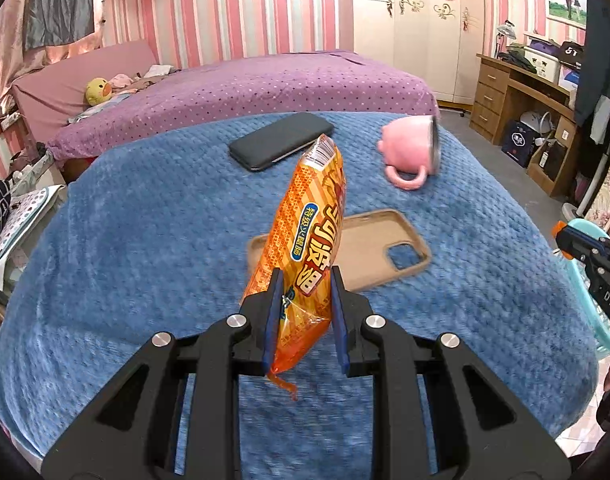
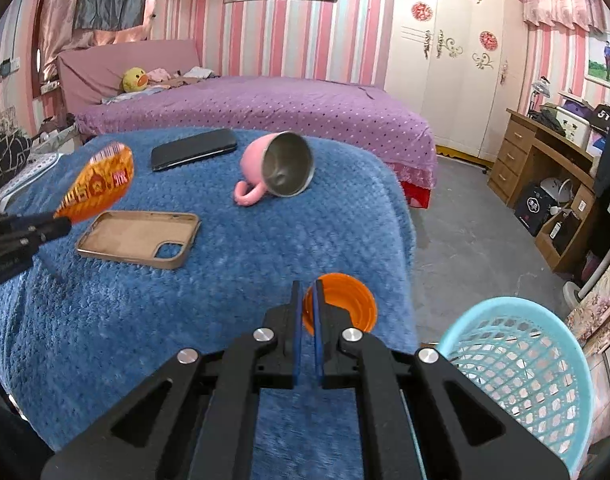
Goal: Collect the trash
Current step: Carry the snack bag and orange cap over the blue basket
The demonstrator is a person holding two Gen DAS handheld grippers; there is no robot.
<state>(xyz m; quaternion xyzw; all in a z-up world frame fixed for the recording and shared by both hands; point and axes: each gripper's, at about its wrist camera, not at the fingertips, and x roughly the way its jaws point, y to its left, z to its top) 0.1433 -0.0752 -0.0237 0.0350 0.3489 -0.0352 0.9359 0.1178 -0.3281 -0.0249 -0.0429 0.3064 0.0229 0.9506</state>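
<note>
While the left gripper [image 1: 303, 312] pinches the upright orange snack packet [image 1: 309, 224], the right gripper [image 2: 307, 320], nearer the teal basket [image 2: 517, 364] at its right, seemingly clamps an orange cup's [image 2: 345, 304] rim.

Even indoor light, fisheye views with some motion blur

The room is being lit brightly and softly, with only faint shadows being cast. Straight lines are being bent toward dark, vignetted corners. The blue blanket [image 1: 145, 240] under the fingers and the snack packet [image 2: 99, 184] are being smeared by blur.
</note>
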